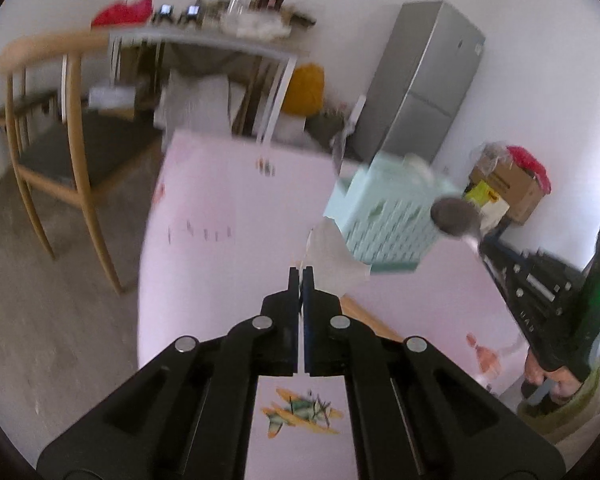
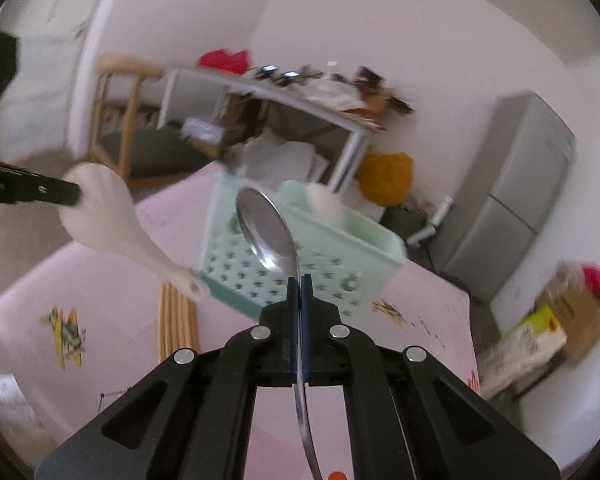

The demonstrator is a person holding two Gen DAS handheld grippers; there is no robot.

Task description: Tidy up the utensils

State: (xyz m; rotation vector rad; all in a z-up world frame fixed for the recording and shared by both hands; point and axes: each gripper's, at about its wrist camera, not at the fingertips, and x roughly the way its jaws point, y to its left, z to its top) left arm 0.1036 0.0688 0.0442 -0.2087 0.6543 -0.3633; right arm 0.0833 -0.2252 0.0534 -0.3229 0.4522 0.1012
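Pink cloth with little plane prints covers the table (image 2: 100,280) under me, in a cluttered room with a wooden chair (image 1: 52,128) at nine o'clock and a grey fridge (image 1: 424,80) at one o'clock. My left gripper (image 1: 301,270) is clamped edge-on across the head of a white rice paddle (image 2: 100,212), whose handle hangs free toward the bamboo chopsticks (image 2: 178,320) lying on the cloth. Behind them, at twelve o'clock, stands the mint perforated utensil basket (image 2: 300,264). My right gripper (image 2: 300,278) pinches the neck of a steel spoon (image 2: 266,228), bowl raised in front of the basket. Both holds are thin. I reckon a quick swing could pivot either utensil in the pads, and the paddle handle could clip the basket rim.
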